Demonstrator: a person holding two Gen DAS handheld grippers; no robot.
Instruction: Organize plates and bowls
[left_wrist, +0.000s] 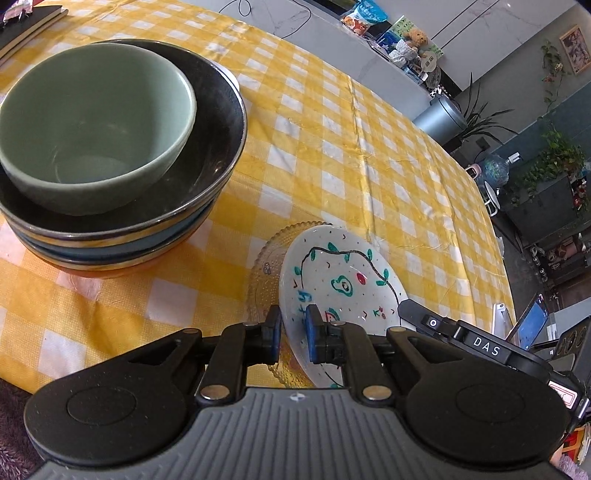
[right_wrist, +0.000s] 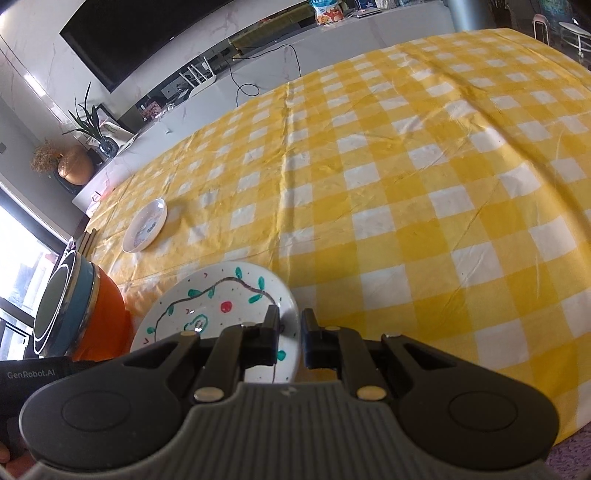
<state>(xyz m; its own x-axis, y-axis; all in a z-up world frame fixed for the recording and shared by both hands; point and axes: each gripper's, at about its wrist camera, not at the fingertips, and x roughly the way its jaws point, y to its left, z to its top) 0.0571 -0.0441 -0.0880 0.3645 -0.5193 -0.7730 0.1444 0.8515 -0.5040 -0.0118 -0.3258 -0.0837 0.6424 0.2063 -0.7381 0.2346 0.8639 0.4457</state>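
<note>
- A stack of bowls (left_wrist: 110, 229) stood toward the left end of the tabletop (left_wrist: 332, 155): a green bowl (left_wrist: 92, 122) sat empty inside a black bowl (left_wrist: 218, 122), which nested in a blue one and an orange one at the bottom. Four bowls could be counted.
- Beyond the stack, near the tabletop's far left edge, lay one small white plate (right_wrist: 146, 225), flat and empty.
- Near the front edge, just right of the stack, a painted white plate (left_wrist: 343, 280) with green leaves and a red dot was held tilted over a clear glass plate (left_wrist: 264, 273). Three plates in all.
- The left gripper (left_wrist: 293, 334) had the painted plate's near rim between its blue pads, with the jaws narrowly parted; whether the pads pressed on it could not be told.
- The right gripper (right_wrist: 290, 336) was clamped on the same plate's rim at its right side.
</note>
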